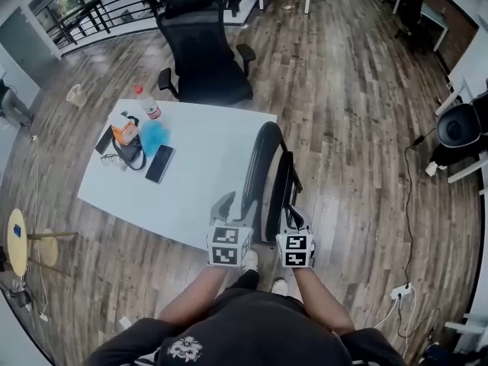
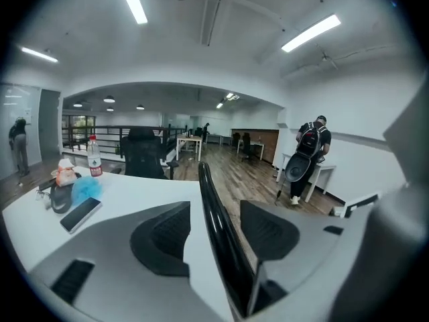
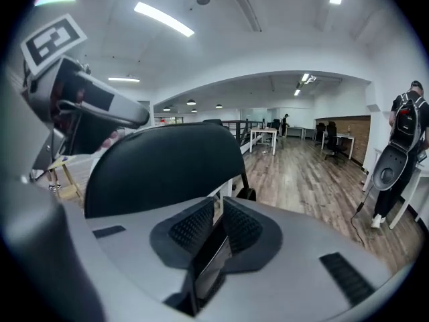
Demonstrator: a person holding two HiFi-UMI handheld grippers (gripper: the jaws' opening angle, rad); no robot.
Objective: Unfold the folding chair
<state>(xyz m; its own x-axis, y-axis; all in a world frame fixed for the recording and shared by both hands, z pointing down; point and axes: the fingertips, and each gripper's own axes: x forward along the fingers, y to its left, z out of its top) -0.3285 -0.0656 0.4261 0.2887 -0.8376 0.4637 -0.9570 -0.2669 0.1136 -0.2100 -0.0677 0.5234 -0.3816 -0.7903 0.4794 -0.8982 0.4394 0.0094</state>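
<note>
Standing beside table edge [image 1: 255,122], folding chair [image 1: 264,166], floor [image 1: 358,136] beyond

Folding chair [image 1: 268,175] just beside the worktop's [image 1: 198,158] 3 o'clock edge
Office chair [image 1: 202,48] beyond the worktop at 12 o'clock, stool [image 1: 19,241] at 8 o'clock; bottle [image 1: 148,103] and phone [image 1: 159,163] on the worktop's 10 o'clock part; left tongs [image 2: 214,220] and right tongs [image 3: 216,221] at the folding chair's 6 o'clock end

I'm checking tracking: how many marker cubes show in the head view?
2. The left cube sits on the left gripper, beside the near end of the folding chair; the right cube on the right gripper, just across it. None seems hidden.
</note>
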